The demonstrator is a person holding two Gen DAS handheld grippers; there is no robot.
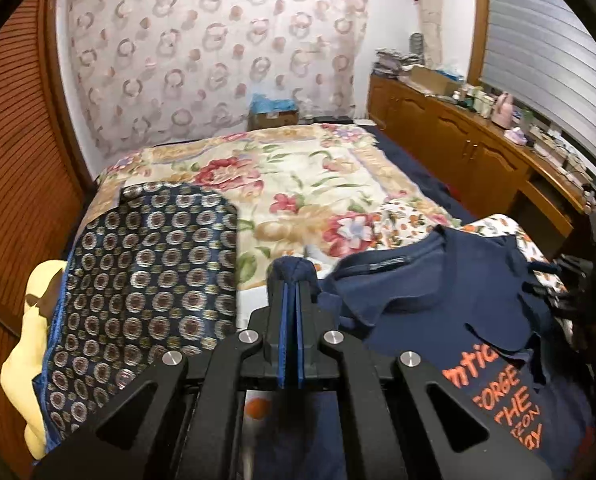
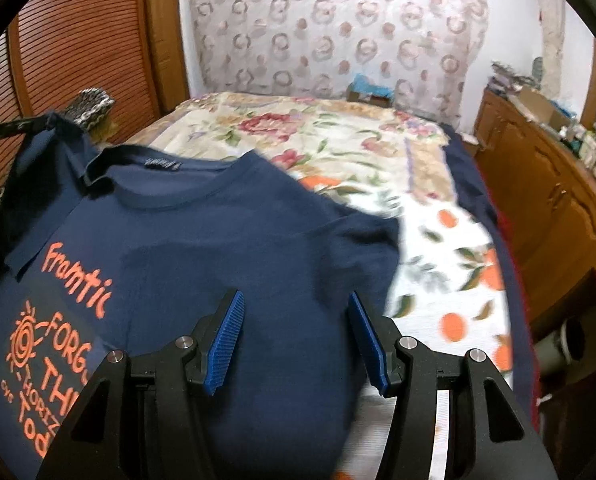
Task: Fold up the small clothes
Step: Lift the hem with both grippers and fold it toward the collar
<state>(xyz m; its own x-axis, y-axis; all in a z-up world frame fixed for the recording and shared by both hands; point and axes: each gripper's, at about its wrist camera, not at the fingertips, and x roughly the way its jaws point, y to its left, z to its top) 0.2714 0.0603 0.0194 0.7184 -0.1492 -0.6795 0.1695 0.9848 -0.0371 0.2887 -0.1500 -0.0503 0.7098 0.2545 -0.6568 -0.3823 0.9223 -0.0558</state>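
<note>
A bed fills most of both views, covered by a cream floral blanket, with a white cloth printed with oranges laid over its near right part. Along the right wall runs a low wooden cabinet crowded with small items, too blurred to name. On the left side of the bed lies a dark blue fabric patterned with round medallions, and beside it at the edge a pale yellow cloth. The navy T-shirt, lettered in orange, lies spread on the orange-print cloth, collar toward the far wall; its left shoulder is bunched and lifted. The left gripper has its fingers pressed together on a fold of the navy T-shirt, a wad of navy fabric showing at the tips; it appears to be the sleeve or shoulder, though the blur makes that uncertain. The right gripper hangs over the shirt's chest with its blue-padded fingers spread wide apart, holding nothing.
</note>
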